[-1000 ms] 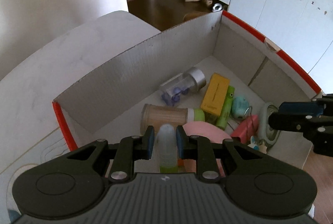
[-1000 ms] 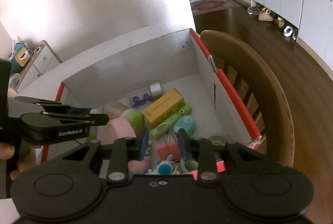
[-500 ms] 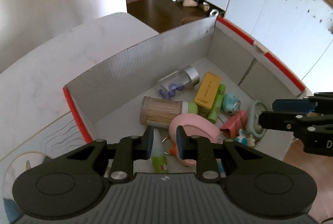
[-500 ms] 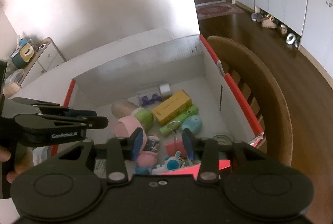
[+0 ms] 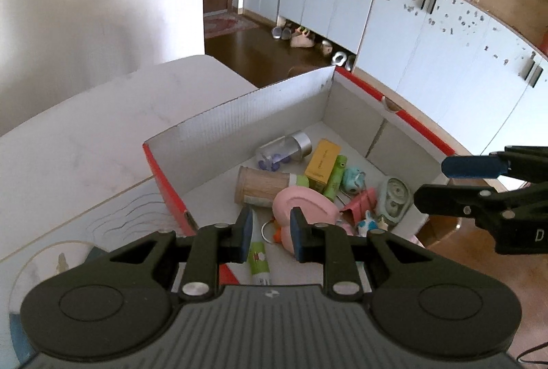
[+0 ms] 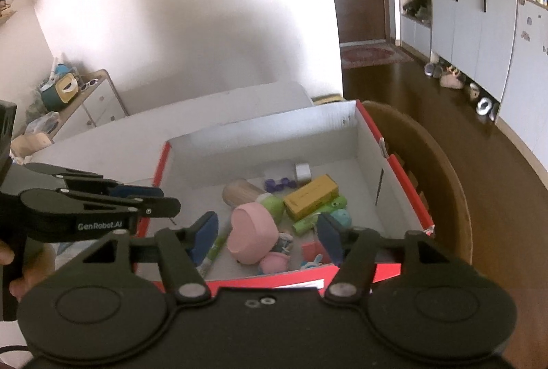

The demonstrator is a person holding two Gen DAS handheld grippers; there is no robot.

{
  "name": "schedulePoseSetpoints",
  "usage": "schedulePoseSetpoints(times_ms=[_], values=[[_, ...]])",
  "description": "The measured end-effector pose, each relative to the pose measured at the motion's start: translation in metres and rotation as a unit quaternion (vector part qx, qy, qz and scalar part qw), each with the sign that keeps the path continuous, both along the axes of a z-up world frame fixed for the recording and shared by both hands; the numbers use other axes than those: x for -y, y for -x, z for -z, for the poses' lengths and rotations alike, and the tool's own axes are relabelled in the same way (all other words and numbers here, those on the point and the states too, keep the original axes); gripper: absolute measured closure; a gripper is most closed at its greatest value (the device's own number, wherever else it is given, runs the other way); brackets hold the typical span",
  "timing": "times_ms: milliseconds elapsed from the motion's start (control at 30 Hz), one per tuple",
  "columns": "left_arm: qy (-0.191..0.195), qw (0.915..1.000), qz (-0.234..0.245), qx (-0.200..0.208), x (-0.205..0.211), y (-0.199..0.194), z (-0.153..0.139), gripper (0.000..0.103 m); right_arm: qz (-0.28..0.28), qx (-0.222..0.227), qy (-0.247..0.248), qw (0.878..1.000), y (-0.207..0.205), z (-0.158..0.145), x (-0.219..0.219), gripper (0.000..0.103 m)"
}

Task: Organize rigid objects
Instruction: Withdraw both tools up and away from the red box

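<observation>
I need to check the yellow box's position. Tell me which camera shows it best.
The right wrist view: the yellow box lies unobstructed, top and side visible. The left wrist view shows the same box farther off, foreshortened, against the green tube.

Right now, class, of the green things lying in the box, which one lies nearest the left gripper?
The white-and-green tube, lying just beyond the left gripper. The green stick and the green-capped jar lie farther in, beside the yellow box.
</observation>
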State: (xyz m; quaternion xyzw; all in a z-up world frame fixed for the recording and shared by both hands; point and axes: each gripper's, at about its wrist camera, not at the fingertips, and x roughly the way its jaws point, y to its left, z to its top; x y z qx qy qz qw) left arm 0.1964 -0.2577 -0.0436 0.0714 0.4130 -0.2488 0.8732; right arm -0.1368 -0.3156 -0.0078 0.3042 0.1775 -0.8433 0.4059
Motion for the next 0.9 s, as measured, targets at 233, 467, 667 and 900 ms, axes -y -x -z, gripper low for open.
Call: schedulePoseSetpoints(times_ms=[233,467,667,900], values=[[0.016,0.9997,0.009,0.016,-0.018,0.022,-0.009,0.073,0.005,-0.013,0.015,1.0,-0.022,-0.001,-0.001,0.025],[0.044,0.9976,0.003,0.054,-0.04,0.039,-0.021,0.02,0.011,-0.032,0.035,0.999,-0.042,-0.003,-0.002,0.018],[0.074,0.9959,0.003,0.052,-0.054,0.044,-0.027,0.016,0.025,-0.043,0.052,0.997,-0.056,-0.005,-0.004,0.009],[0.071,0.9956,-0.001,0.061,-0.062,0.053,-0.031,0.005,0.048,-0.046,0.069,0.995,-0.067,-0.003,-0.011,0.0]])
